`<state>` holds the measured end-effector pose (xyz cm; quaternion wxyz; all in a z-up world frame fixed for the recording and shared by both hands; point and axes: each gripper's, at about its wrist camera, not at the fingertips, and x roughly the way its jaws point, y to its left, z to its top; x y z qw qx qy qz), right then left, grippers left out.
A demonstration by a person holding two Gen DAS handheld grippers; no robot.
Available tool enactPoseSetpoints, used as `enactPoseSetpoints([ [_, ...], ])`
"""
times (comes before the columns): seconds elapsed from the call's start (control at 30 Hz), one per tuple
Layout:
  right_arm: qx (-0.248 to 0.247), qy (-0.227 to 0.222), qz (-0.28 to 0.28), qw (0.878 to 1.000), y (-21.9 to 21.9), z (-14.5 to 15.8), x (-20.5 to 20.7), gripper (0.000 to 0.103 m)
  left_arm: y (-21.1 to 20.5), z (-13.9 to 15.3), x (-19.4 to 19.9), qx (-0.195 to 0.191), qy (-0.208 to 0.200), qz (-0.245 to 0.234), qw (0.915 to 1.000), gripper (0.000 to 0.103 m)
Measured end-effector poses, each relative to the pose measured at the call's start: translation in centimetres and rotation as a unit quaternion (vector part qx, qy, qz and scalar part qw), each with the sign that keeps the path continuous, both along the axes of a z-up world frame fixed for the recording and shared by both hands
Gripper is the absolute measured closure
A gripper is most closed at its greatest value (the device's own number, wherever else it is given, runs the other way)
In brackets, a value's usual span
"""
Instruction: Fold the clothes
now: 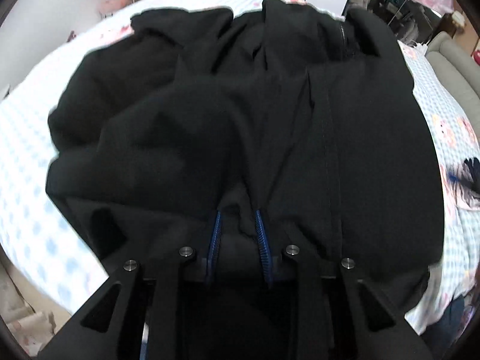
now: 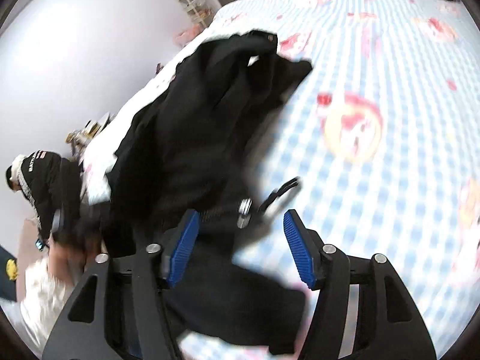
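My left hand-held gripper (image 1: pixel 238 225) stands narrowly parted with a bunched fold of the one black garment (image 1: pixel 240 120) pinched between its two blue pads (image 1: pixel 260 228), so it is grasping the cloth, which spreads from there toward twelve o'clock over the one bed (image 1: pixel 27 180) with its blue-checked sheet. My right hand-held gripper (image 2: pixel 240 240) is released, its jaws wide apart; the garment's edge and a metal buckle (image 2: pixel 244 208) lie between its fingers, untouched by them. That black garment stretches away toward eleven o'clock in the right wrist view.
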<state>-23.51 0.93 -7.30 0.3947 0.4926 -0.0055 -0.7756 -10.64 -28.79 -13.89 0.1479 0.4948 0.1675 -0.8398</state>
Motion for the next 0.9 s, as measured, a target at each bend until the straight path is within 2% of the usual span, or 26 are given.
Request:
enactPoseSetpoints([
  [0.17, -0.026, -0.002, 0.0, 1.0, -8.1, 0.6, -4.2, 0.017, -0.6, 0.6, 0.8, 0.03, 0.02, 0.005, 0.9993, 0.076],
  [0.2, -0.028, -0.006, 0.004, 1.0, -9.9, 0.5, -4.8, 0.011, -0.8, 0.8, 1.0, 0.038, 0.027, 0.006, 0.9989, 0.074],
  [0.27, -0.02, -0.014, 0.013, 1.0, -13.0, -0.3, -5.6, 0.012, -0.9, 1.5, 1.5, 0.056, 0.053, -0.001, 0.9971, 0.071],
  [0.33, 0.016, -0.022, 0.021, 0.999, -14.5, -2.3, -5.9, 0.039, -0.8, 2.5, 2.1, 0.088, 0.092, -0.016, 0.9917, 0.066],
  [0.37, 0.022, -0.017, 0.017, 0.999, -14.4, -2.8, -5.8, 0.045, -0.8, 3.1, 2.4, 0.105, 0.113, -0.024, 0.9878, 0.064],
  [0.43, 0.02, 0.004, 0.001, 1.0, -13.1, -3.0, -5.7, 0.065, -0.5, 4.0, 2.4, 0.136, 0.145, -0.044, 0.9791, 0.056],
  [0.53, 0.03, 0.045, -0.032, 0.998, -9.6, -1.3, -4.2, 0.082, 0.7, 4.1, 0.7, 0.185, 0.161, -0.08, 0.9662, 0.055],
  [0.6, 0.038, 0.074, -0.055, 0.995, -7.1, 0.0, -3.1, 0.087, 1.7, 3.9, -0.7, 0.225, 0.166, -0.1, 0.9549, 0.053],
  [0.67, 0.044, 0.1, -0.074, 0.991, -4.7, 1.4, -1.9, 0.089, 3.3, 3.3, -1.8, 0.277, 0.165, -0.113, 0.9397, 0.051],
  [0.73, 0.045, 0.121, -0.084, 0.988, -2.2, 2.9, -0.5, 0.091, 5.1, 2.8, -3.0, 0.309, 0.162, -0.123, 0.929, 0.039],
  [0.8, 0.038, 0.134, -0.1, 0.985, 0.3, 4.0, 0.9, 0.092, 6.2, 2.0, -4.4, 0.321, 0.154, -0.124, 0.9264, 0.032],
  [0.83, 0.033, 0.14, -0.108, 0.984, 1.6, 4.4, 1.6, 0.092, 6.7, 1.5, -4.8, 0.335, 0.152, -0.119, 0.9222, 0.025],
  [0.9, 0.029, 0.154, -0.131, 0.979, 4.4, 5.5, 3.3, 0.092, 7.8, 0.5, -5.4, 0.372, 0.15, -0.106, 0.91, 0.021],
])
